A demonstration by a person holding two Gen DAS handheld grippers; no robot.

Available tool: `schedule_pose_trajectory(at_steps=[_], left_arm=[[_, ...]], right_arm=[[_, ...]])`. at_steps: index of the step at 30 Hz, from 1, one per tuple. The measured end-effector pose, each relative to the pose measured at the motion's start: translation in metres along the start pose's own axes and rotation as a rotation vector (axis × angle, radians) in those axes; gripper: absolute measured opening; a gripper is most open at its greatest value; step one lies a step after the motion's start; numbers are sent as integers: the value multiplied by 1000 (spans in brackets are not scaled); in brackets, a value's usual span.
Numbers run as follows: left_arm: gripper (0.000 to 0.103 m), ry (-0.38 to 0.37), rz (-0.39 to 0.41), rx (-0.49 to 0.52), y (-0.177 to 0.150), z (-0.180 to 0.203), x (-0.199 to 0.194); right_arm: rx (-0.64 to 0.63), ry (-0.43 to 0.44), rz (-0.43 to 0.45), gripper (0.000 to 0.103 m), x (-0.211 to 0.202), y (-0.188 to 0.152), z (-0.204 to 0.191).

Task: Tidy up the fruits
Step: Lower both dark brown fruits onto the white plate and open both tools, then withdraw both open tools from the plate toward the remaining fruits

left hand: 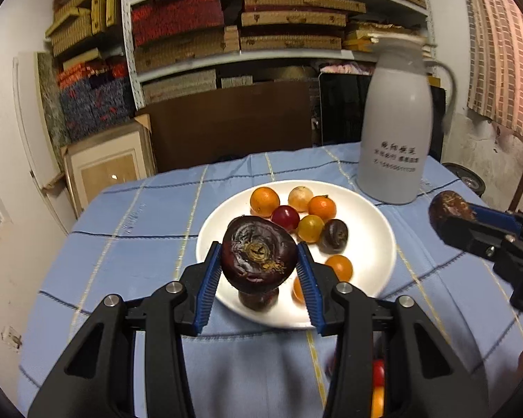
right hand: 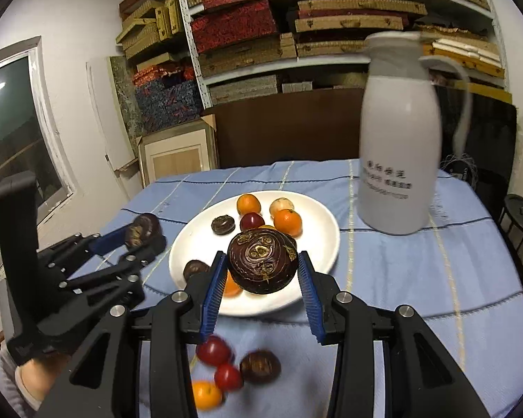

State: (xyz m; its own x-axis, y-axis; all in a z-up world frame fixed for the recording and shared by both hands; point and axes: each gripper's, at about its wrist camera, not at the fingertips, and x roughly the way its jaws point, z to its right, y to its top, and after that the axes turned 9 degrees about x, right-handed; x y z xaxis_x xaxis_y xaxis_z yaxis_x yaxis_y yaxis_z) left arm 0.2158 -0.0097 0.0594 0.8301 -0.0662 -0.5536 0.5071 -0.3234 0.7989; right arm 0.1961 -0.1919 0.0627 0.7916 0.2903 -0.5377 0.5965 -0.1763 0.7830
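A white plate (left hand: 373, 230) on the blue checked cloth holds several small fruits: oranges, a red one (left hand: 285, 216), a yellow one and dark brown ones. My left gripper (left hand: 259, 261) is shut on a dark purple-brown fruit (left hand: 258, 256) above the plate's near side. My right gripper (right hand: 261, 266) is shut on a similar dark fruit (right hand: 261, 261) over the plate (right hand: 326, 230). The right gripper also shows at the right edge of the left wrist view (left hand: 451, 214); the left gripper shows at the left of the right wrist view (right hand: 144, 231).
A tall white jug (left hand: 395, 122) with a handle stands behind the plate on the right. Loose fruits lie on the cloth near the front: red ones (right hand: 214, 350), a dark one (right hand: 260, 366) and an orange (right hand: 205, 394). Shelves of boxes fill the back wall.
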Motion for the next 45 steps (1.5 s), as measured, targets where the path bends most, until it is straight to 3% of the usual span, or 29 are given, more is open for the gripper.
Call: schedule_pose_trajectory(at_steps=[6, 13, 16, 18, 30, 32, 34, 45], left_arm=[[42, -15, -59, -7, 0, -6, 64], [44, -27, -88, 3, 0, -2, 99], [68, -8, -84, 21, -2, 3, 100], [72, 7, -76, 33, -3, 4, 96], [73, 37, -29, 27, -6, 6, 46], [75, 36, -23, 26, -7, 8, 35], [79, 44, -11, 35, -10, 13, 20], [86, 58, 20, 47, -61, 41, -58]], right_arm=[[-6, -25, -58, 42, 59, 1, 2], [0, -39, -110, 42, 99, -3, 12], [18, -34, -115, 43, 101, -5, 16], [22, -27, -108, 43, 99, -4, 16], [-28, -7, -50, 44, 51, -4, -7], [-34, -5, -32, 53, 38, -6, -10], [-38, -3, -20, 54, 25, -10, -13], [-8, -2, -45, 58, -32, -69, 8]])
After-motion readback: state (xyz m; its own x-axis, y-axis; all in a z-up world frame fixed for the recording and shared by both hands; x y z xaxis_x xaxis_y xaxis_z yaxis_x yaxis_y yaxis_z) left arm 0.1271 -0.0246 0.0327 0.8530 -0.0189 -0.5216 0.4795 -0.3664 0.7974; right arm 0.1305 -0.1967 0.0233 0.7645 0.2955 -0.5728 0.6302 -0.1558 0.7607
